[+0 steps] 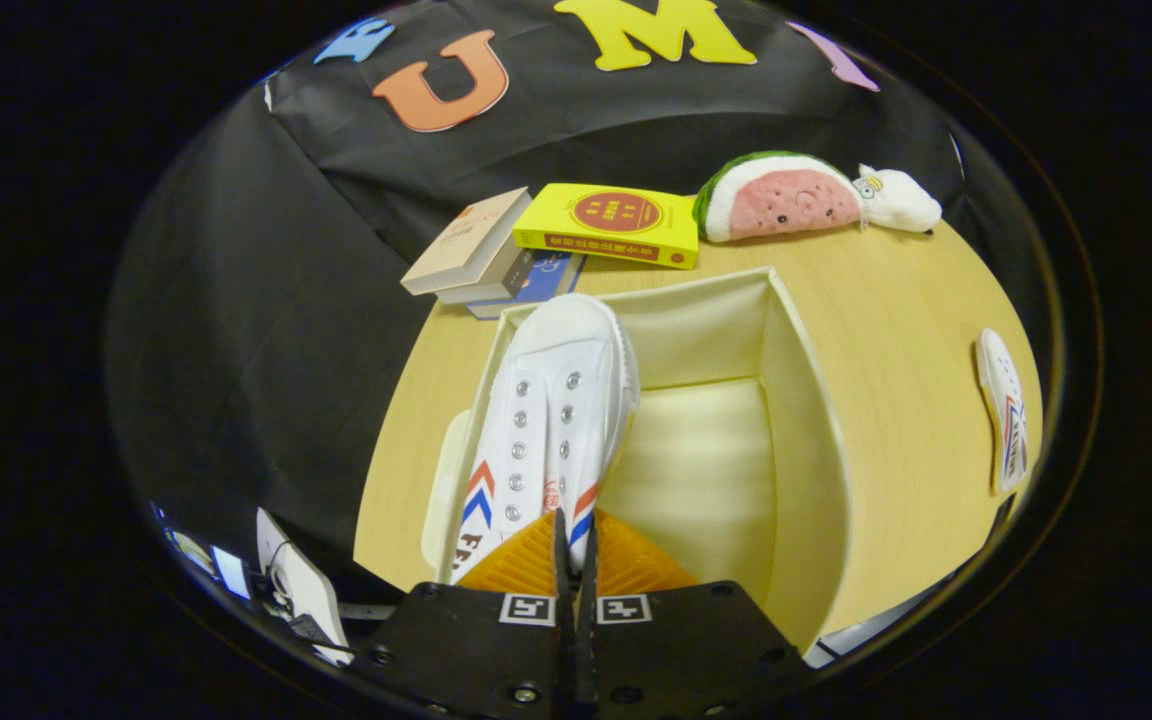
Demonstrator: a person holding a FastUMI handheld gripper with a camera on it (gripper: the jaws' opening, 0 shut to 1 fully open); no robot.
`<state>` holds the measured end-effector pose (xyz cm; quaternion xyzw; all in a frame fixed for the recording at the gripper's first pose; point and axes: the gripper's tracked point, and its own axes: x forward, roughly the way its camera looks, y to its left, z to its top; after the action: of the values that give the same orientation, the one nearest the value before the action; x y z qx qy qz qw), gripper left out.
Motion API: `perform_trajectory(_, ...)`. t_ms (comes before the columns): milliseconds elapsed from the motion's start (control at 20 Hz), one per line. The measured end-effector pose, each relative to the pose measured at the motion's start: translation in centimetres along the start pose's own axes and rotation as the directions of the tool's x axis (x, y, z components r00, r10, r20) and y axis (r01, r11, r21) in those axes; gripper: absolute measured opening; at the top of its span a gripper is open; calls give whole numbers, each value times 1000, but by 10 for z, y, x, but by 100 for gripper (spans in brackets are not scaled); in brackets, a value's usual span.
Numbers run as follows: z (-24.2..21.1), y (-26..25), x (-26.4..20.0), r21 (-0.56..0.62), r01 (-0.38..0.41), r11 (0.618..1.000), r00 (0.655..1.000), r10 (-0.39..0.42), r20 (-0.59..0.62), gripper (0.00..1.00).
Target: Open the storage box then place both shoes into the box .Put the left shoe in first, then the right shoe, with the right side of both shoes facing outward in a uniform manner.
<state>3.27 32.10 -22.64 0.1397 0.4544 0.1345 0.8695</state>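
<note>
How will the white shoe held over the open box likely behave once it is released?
Pinched at the heel by the gripper, the white shoe probably feels light. Its canvas upper looks floppy, and it may tip against the box wall.

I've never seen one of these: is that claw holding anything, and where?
Yes: the gripper is shut on the white shoe, pinching its heel end, over the open box.
</note>
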Motion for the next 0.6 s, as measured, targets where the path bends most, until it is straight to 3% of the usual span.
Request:
perform_trajectory(100, 3, 1, 1, -5, 2, 1000, 1000, -2, 5, 6)
perform_trajectory(400, 28, -1, -15, -34, -19, 999, 997, 21, 74, 85)
perform_trajectory(500, 34, -7, -28, -56, -15, 998, 994, 21, 105, 95)
perform_trajectory(600, 40, -16, -45, -81, -6, 997, 989, 18, 145, 96)
